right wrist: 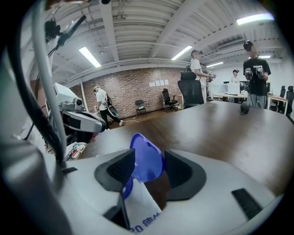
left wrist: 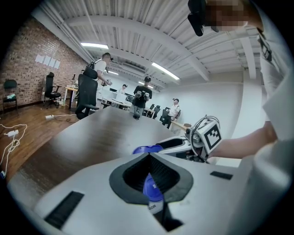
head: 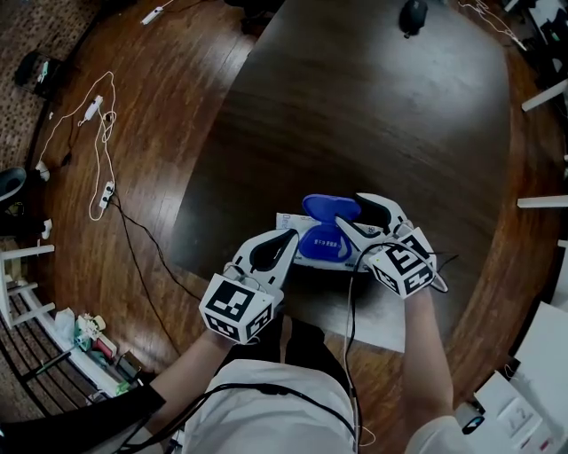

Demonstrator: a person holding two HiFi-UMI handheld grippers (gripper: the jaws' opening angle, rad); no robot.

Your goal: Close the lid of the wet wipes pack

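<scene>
The wet wipes pack (head: 311, 259) lies on the dark table (head: 355, 106) just in front of the person. Its blue lid (head: 330, 207) stands open above the blue opening ring (head: 319, 241). My right gripper (head: 351, 211) is open, and in the right gripper view the raised lid (right wrist: 146, 158) stands between its pads (right wrist: 120, 167) without being pressed; the white pack (right wrist: 140, 206) shows below. My left gripper (head: 290, 238) is shut and lies over the pack's left end. In the left gripper view the closed tips (left wrist: 149, 156) hide most of the pack, and blue (left wrist: 152, 190) shows through the slit.
A dark mouse-like object (head: 413, 13) sits at the table's far end. A pale sheet (head: 382, 315) lies at the near edge under the right forearm. Cables and a power strip (head: 102, 191) trail on the wooden floor at left. Several people and office chairs (right wrist: 190, 89) stand beyond.
</scene>
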